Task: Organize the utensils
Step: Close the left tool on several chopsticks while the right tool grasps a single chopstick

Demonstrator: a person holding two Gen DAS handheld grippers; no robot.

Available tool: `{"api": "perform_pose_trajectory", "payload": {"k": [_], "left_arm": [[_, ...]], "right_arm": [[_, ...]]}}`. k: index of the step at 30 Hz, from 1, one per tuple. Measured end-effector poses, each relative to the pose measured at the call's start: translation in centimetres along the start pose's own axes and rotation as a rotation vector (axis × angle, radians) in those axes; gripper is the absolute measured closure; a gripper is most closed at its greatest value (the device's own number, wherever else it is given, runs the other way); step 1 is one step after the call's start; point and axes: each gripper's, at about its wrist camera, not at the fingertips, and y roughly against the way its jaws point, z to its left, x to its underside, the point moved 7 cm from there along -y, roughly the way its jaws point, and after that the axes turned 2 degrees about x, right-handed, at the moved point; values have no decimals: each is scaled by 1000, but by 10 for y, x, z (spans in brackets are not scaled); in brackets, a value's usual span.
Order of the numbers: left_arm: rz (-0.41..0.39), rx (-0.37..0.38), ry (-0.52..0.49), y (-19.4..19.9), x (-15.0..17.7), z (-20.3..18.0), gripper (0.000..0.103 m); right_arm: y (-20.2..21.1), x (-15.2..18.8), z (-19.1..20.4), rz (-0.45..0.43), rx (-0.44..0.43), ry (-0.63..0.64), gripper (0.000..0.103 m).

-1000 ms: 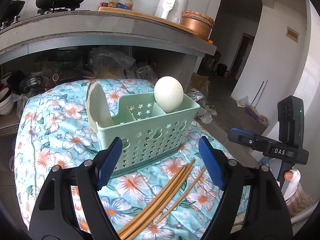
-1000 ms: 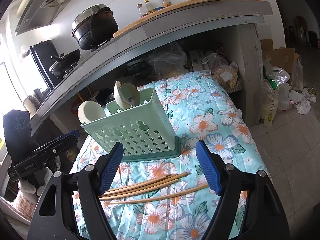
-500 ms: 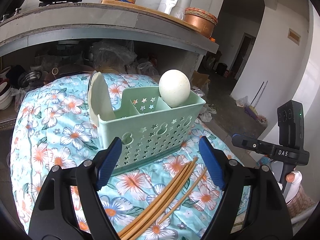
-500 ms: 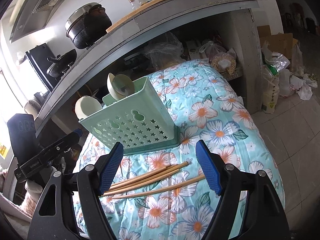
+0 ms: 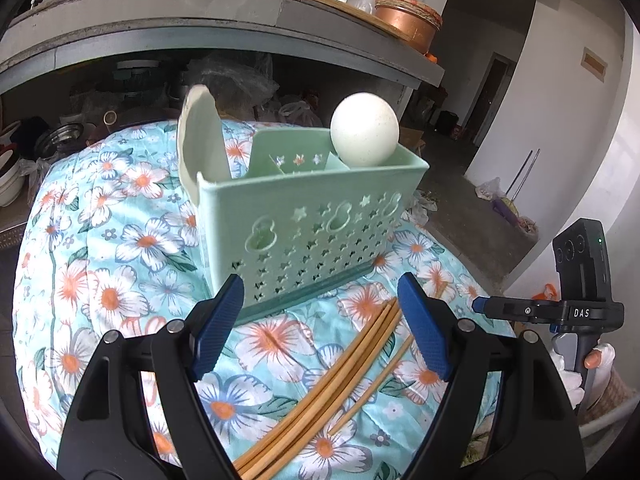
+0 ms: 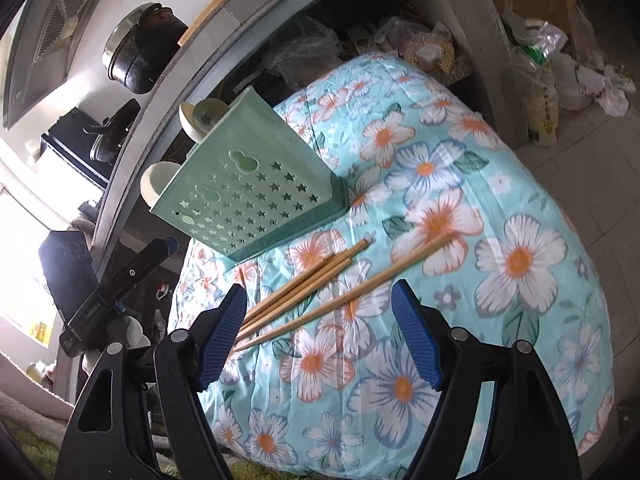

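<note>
So there's a mint green caddy (image 5: 316, 220) with star cutouts sitting on a surface covered in a blue floral cloth (image 5: 120, 280), and it already has two pale spoons in it: one with its bowl sticking up at the left end (image 5: 200, 140) and a rounder one at the right end (image 5: 364, 130), with the middle compartments looking bare from the left wrist view. The wooden chopsticks (image 6: 316, 284) are lying loose on the cloth just in front of the caddy, a bunch close together and one lying a bit apart. The left gripper (image 5: 320, 320) hangs over the near ends of the sticks with its blue fingers (image 5: 218, 330) spread wide, nothing between them. Same deal with the right gripper (image 6: 318, 328): fingers wide apart, low over the chopsticks, not pinching anything. Behind it all there's a concrete shelf (image 5: 200, 12) with a copper pot (image 5: 408, 20) on top.
</note>
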Motion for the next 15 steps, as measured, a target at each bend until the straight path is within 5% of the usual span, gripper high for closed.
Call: {"api": "perform_pose_trajectory", "payload": {"k": [3,15], "left_arm": [[46,6,-19,-9,15,-3,28],[146,118,-133,-23,50,-35,65]], "right_arm": [[-10,7,-5,34,-31,-51,31],[-42,-1,-38,70,46,-259,55]]}}
